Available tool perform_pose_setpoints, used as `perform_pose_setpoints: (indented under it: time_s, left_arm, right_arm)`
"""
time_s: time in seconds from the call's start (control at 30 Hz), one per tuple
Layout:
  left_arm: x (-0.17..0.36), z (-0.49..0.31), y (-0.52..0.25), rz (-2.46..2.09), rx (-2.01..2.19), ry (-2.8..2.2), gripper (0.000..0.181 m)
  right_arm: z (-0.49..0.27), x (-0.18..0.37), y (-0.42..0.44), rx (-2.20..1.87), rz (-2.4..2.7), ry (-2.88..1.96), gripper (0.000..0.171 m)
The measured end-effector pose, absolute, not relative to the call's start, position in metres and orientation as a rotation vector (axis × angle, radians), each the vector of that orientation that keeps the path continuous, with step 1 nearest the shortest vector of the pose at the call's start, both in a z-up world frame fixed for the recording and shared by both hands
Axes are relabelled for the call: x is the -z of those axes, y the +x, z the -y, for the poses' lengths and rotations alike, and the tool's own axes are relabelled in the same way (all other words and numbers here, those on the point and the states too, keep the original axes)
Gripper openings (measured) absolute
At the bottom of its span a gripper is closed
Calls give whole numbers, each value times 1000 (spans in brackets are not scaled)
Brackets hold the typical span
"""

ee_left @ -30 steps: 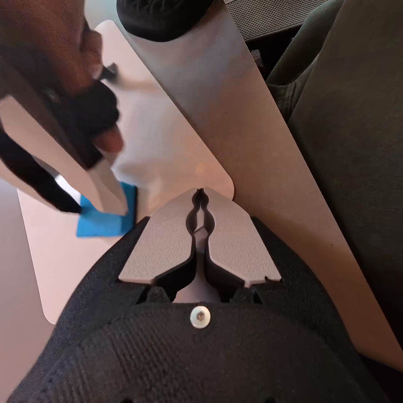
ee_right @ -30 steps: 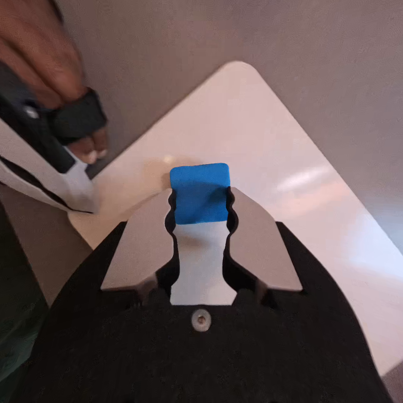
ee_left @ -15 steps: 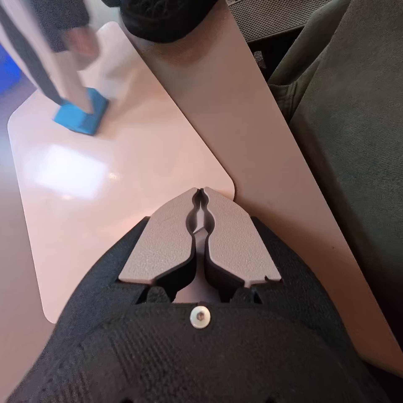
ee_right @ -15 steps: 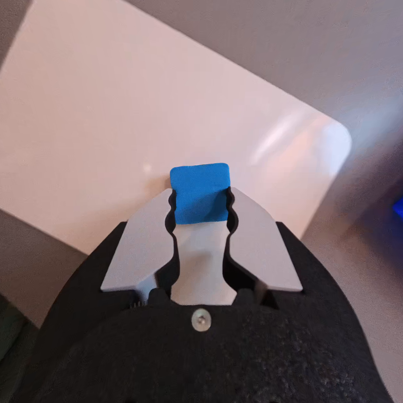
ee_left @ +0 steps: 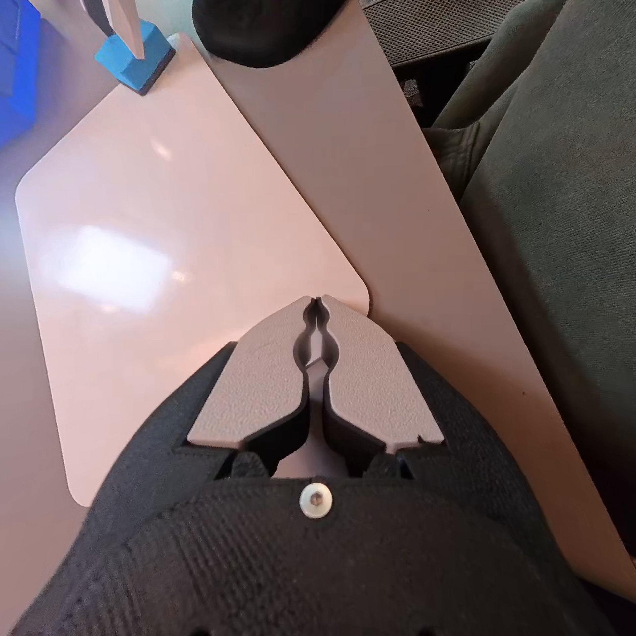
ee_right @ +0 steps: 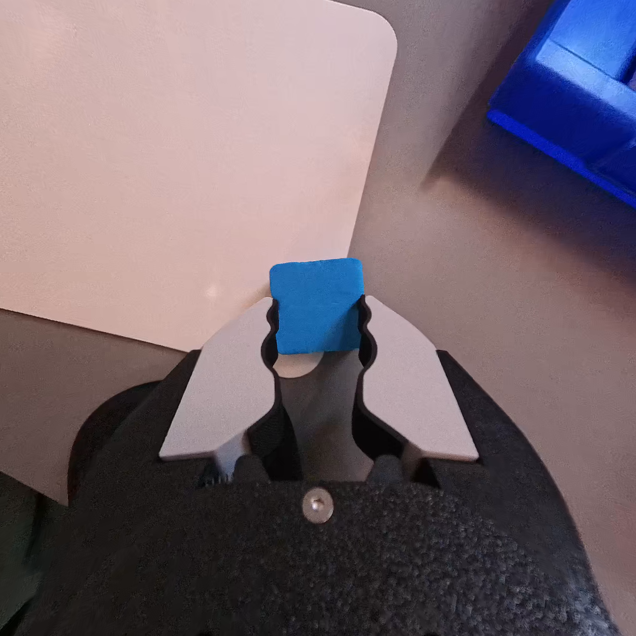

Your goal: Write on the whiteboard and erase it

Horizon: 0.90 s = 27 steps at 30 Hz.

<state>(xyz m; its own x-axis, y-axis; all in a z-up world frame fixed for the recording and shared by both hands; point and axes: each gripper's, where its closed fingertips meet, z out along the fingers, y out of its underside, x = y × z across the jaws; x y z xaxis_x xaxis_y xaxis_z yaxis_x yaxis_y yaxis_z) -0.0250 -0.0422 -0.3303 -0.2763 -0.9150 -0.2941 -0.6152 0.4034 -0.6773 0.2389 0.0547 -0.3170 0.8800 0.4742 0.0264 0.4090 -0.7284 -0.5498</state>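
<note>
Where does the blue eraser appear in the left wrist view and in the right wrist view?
Left wrist view: blue eraser at top left, at the whiteboard's far corner.
Right wrist view: blue eraser at centre, held between the right hand-held gripper's fingers.
Shared landmark: the whiteboard's rounded corner.

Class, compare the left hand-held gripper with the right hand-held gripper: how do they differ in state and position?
The left hand-held gripper is shut and empty; the right hand-held gripper is shut on the blue eraser. The left one sits over the whiteboard's near corner, beside the table edge; the right one is at the far corner, close to the blue bin. Both have pale fingers on black bodies.
</note>
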Motion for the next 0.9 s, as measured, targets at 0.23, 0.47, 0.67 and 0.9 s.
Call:
perform_pose_setpoints:
  time_s: [0.23, 0.47, 0.67, 0.9]
  left_arm:
    - [329, 38, -23, -1967, 545, -1239, 0]
    - [306, 22, -21, -1821, 556, -1183, 0]
    - [282, -2, -31, -1623, 674, -1264, 0]
    - [265, -27, -41, -1426, 827, -1358, 0]
  right_arm:
    - [-87, 306, 199, -51, 797, -2364, 45]
    - [-229, 287, 164, -217, 606, -2318, 46]
    - [-298, 319, 155, -174, 650, -2423, 47]
    - [-293, 277, 133, -208, 718, -2162, 65]
